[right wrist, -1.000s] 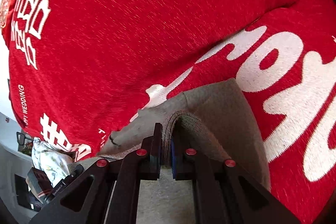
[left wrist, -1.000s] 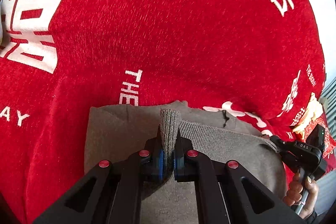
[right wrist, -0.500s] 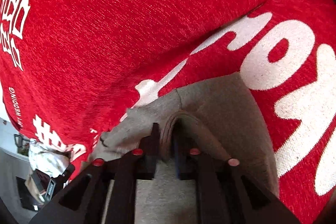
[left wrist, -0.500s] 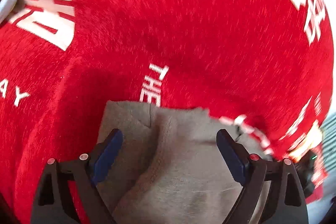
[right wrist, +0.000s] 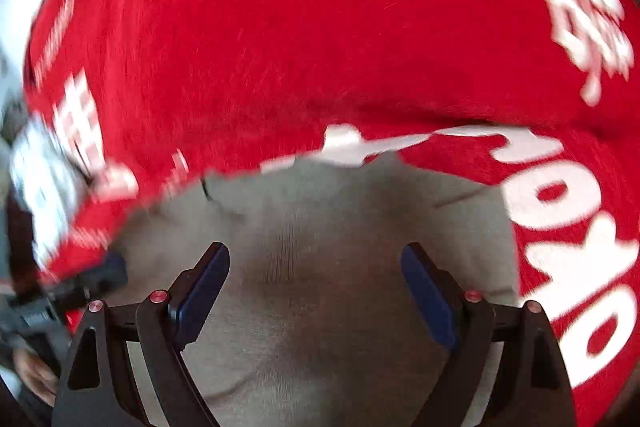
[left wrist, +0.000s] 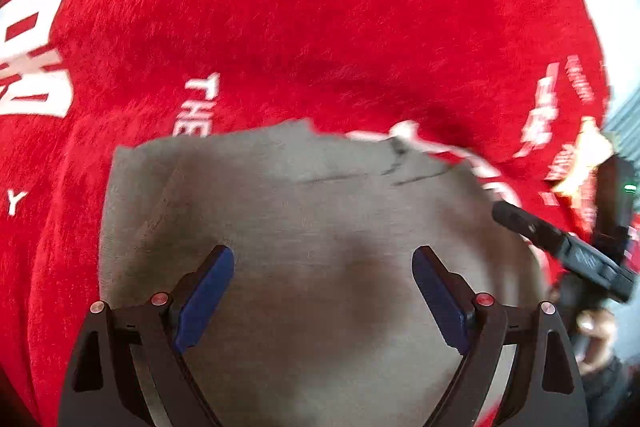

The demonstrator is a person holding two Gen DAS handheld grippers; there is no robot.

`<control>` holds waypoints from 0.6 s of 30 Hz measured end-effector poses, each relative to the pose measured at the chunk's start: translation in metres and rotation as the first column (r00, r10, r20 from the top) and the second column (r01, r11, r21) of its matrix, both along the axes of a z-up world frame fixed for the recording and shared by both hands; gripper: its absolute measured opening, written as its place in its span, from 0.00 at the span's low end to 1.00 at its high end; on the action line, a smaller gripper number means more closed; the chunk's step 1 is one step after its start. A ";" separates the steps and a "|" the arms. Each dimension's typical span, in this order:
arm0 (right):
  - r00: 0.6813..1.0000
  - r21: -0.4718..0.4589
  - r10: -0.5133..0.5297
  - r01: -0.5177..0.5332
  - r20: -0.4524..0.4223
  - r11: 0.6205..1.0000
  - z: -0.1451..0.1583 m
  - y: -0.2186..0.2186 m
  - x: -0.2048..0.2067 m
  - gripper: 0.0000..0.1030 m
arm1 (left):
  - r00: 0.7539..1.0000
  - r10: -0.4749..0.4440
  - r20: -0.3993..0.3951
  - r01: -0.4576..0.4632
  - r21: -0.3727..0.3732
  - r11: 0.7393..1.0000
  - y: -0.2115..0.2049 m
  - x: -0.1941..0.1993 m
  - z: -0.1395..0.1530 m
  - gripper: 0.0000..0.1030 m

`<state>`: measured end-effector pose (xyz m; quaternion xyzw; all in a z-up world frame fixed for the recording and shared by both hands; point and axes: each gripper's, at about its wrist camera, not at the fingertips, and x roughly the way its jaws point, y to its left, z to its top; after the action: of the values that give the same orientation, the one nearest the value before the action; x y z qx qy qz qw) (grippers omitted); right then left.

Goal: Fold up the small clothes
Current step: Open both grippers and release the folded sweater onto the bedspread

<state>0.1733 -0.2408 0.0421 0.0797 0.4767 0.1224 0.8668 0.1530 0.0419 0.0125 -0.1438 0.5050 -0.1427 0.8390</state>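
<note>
Bright daylight, motion-blurred fisheye views

White lettering smears toward 3 and 9 o'clock; soft shadow darkens the grey garment (left wrist: 304, 211) at centre; corners vignette black, edges bend strongly.

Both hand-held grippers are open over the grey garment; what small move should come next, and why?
Probably lift both clear, then pick a fresh edge for the next fold. The left hand-held gripper and right hand-held gripper have just opened, their pads touching nothing, and the grey garment lies flat on the red blanket.

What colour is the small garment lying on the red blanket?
Grey garment, plain; clearest in the left wrist view.
</note>
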 end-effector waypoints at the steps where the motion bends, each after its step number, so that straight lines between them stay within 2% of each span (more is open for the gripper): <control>1: 1.000 -0.062 0.011 -0.012 -0.012 0.998 -0.007 0.007 0.005 0.88 | 1.000 0.020 -0.005 -0.020 0.014 1.000 0.004 0.003 -0.004 0.89; 4: 0.997 -0.240 -0.050 0.034 -0.058 0.970 -0.029 0.004 0.017 0.87 | 0.998 0.053 0.015 -0.053 -0.009 0.999 0.018 0.011 -0.009 0.89; 5: 0.995 -0.257 -0.081 0.065 -0.052 0.964 -0.033 -0.003 0.017 0.87 | 0.998 0.060 0.027 -0.060 0.002 0.998 0.020 0.013 -0.009 0.89; 6: 0.992 -0.243 -0.113 0.097 -0.051 0.965 -0.037 -0.014 0.017 0.88 | 0.997 0.063 0.034 -0.064 0.012 0.998 0.022 0.015 -0.010 0.89; 8: 0.986 -0.145 -0.151 0.140 -0.064 0.979 -0.040 -0.033 0.014 0.88 | 0.997 0.063 0.042 -0.064 0.039 0.997 0.021 0.019 -0.013 0.89; 13: 0.985 -0.219 -0.165 0.149 -0.056 0.964 -0.034 -0.029 0.012 0.88 | 0.998 0.041 0.037 -0.047 0.194 0.980 -0.001 0.023 -0.006 0.89; 15: 0.983 -0.224 -0.184 0.176 -0.017 0.959 -0.018 -0.028 -0.004 0.88 | 0.996 0.054 0.077 -0.068 0.183 0.981 -0.001 0.007 0.011 0.89; 18: 0.993 -0.167 -0.104 0.113 0.059 0.979 0.006 -0.008 -0.038 0.88 | 0.991 0.044 0.123 -0.056 0.098 0.994 -0.007 -0.032 0.031 0.89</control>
<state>0.1354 -0.2492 0.0477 0.0281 0.4586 0.0357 0.8875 0.1211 0.0345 0.0438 -0.1049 0.4561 -0.1042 0.8776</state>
